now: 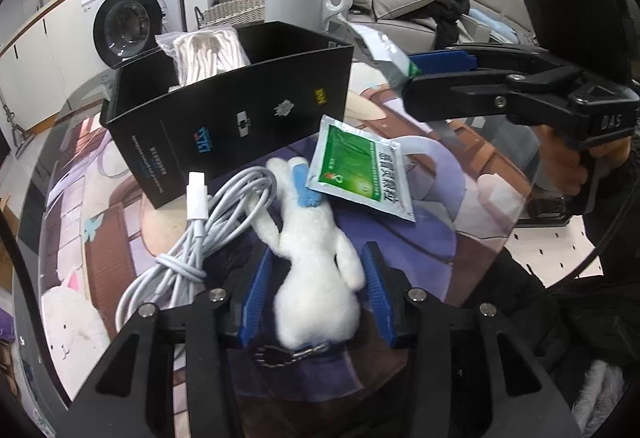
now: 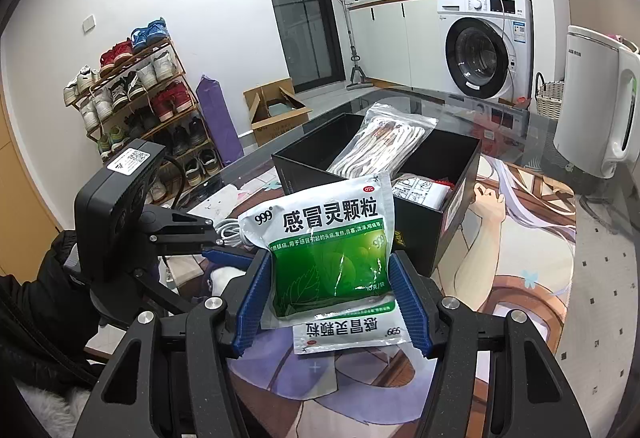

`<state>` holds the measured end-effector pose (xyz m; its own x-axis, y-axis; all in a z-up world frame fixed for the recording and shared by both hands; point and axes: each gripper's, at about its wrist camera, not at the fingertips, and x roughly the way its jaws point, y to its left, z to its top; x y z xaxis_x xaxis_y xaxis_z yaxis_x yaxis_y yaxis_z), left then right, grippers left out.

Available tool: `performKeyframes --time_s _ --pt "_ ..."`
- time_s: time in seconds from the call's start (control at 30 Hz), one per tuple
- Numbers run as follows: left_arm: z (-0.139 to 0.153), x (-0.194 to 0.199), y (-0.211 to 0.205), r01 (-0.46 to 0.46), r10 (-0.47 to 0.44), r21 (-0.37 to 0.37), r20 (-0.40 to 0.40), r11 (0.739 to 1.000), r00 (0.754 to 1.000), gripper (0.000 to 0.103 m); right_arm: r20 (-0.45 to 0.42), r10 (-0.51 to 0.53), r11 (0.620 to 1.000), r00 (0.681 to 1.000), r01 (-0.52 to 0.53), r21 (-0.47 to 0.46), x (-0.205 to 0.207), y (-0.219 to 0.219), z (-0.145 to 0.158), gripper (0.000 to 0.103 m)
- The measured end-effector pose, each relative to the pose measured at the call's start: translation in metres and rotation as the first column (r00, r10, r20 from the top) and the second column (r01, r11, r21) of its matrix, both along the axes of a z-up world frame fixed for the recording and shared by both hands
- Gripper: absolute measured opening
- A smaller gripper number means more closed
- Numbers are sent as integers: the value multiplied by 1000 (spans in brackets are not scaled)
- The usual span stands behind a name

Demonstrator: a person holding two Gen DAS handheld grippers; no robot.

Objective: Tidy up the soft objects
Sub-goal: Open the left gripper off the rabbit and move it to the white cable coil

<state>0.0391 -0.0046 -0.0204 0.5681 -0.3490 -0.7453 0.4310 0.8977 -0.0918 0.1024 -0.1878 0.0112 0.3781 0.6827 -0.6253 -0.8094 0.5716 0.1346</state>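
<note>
1. The left claw is straddling the white plush toy on the table, just in front of the black box. Its blue pads are standing narrowly either side of the body, and I cannot tell whether they are pressing.
2. The coiled white cable is lying against the toy on its left. A lift could be dragging a loop along, since the toy's arm is resting on the coil.
3. A green sachet is lying flat by the toy's head, just in front of the box; the rising toy might be nudging it.
4. The right claw is gripping another green sachet upright by its side edges, above a third sachet on the table, near the box's front corner. The foil is slick, so it may be slipping.
5. A bag of white rope is filling much of the box; open room is remaining at its right side.
6. Both claws are working close together in front of the box, so a collision is possible.
</note>
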Motion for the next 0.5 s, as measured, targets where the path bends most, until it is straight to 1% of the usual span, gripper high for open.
performKeyframes --time_s 0.07,0.4,0.5 --pt "-1 -1 -2 8 -8 0 -2 1000 1000 41 1 -2 1000 1000 2 0 0 0 0 60" --pt "-2 2 -13 -19 18 22 18 1000 1000 40 0 -5 1000 1000 5 0 1 0 -1 60" --pt "-1 3 -13 -29 29 17 22 999 999 44 0 -5 1000 1000 5 1 1 0 -1 60"
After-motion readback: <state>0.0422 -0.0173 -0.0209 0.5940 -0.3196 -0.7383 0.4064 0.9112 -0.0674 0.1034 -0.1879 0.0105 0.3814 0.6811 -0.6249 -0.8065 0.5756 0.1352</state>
